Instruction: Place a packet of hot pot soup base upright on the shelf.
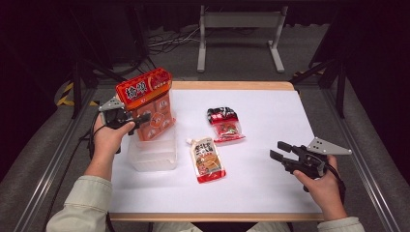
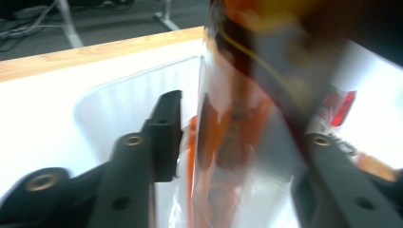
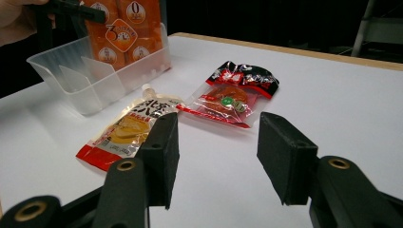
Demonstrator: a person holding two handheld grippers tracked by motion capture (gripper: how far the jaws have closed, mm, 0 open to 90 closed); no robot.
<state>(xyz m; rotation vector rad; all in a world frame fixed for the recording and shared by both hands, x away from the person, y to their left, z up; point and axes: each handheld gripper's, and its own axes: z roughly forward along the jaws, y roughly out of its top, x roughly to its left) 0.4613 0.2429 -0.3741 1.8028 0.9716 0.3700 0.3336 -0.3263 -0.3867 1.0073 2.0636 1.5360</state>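
Glossy orange packet [image 1: 151, 104] clamped upright by left gripper [image 1: 129, 118], held over clear ribbed plastic bin [image 1: 152, 155] at 9 o'clock. Right gripper [image 1: 282, 151] spread wide, empty, at 4 o'clock.

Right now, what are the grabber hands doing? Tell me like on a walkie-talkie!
Left gripper shut on orange packet, upright in clear bin. Right gripper open, empty. Spout pouch, red-black packet lying beside bin.

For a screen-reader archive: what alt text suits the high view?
The left hand-held gripper holds an orange snack bag upright in a clear plastic bin on a white table. Two pouches lie to its right, and the right hand-held gripper hovers open.
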